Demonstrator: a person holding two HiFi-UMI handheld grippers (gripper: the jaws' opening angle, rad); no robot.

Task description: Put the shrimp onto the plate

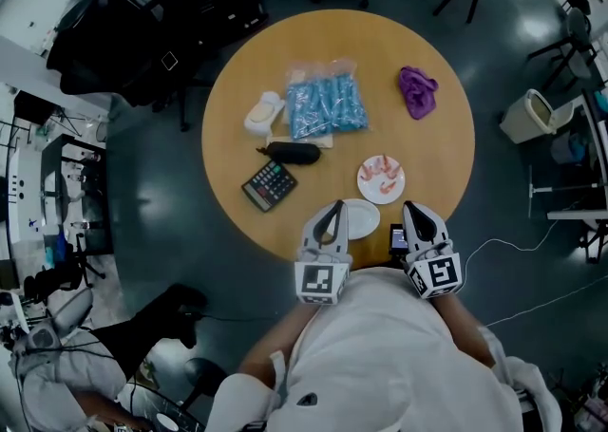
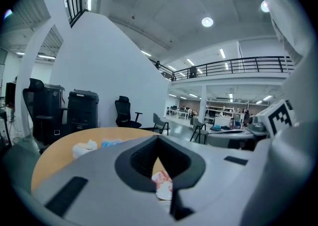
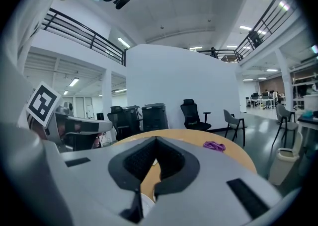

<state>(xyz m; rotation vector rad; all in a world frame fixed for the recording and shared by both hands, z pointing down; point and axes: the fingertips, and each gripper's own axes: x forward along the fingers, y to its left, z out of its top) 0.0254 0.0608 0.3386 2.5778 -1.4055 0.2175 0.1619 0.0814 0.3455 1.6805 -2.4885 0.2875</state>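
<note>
Several pink shrimp (image 1: 382, 176) lie on a small white plate (image 1: 365, 183) at the near right of the round wooden table (image 1: 427, 150). A second white plate (image 1: 367, 222), with nothing on it, sits at the table's near edge between my two grippers. My left gripper (image 1: 333, 208) is just left of that plate, shut and holding nothing. Through the hollow of its jaws, the left gripper view shows the shrimp (image 2: 162, 180). My right gripper (image 1: 412, 209) is to the plate's right, shut and holding nothing. Both are held close to the person's chest.
A bag of blue packets (image 1: 325, 100), a white bundle (image 1: 263, 112), a dark oblong object (image 1: 293, 152) and a calculator (image 1: 270, 184) lie on the table's left half. A purple cloth (image 1: 417, 90) lies at the far right. Office chairs and a bin (image 1: 528, 115) stand around the table.
</note>
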